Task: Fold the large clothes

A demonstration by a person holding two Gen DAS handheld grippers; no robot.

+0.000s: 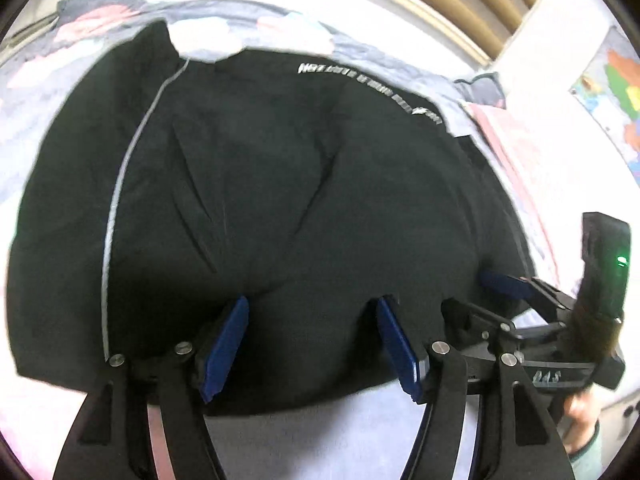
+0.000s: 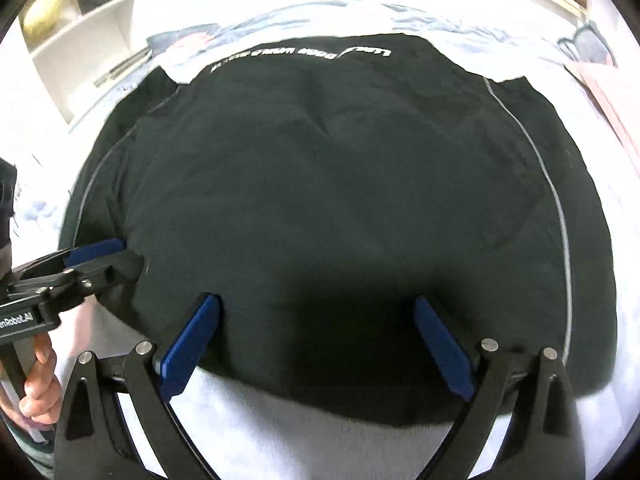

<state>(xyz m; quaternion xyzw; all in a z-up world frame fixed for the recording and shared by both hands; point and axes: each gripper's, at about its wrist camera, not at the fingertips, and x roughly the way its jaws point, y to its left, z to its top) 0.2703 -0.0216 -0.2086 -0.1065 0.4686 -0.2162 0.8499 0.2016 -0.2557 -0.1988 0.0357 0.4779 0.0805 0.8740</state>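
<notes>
Overhead, black garment on pale bedsheet

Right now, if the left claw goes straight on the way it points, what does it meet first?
Most likely the black garment: the open left claw points down at its near part, with nothing between. How far above the cloth it hangs is unclear.

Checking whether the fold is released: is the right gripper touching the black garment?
Cannot tell. In the right wrist view the right gripper stands open over the black garment, nothing pinched, but whether its fingertips rest on the cloth isn't plain.
</notes>
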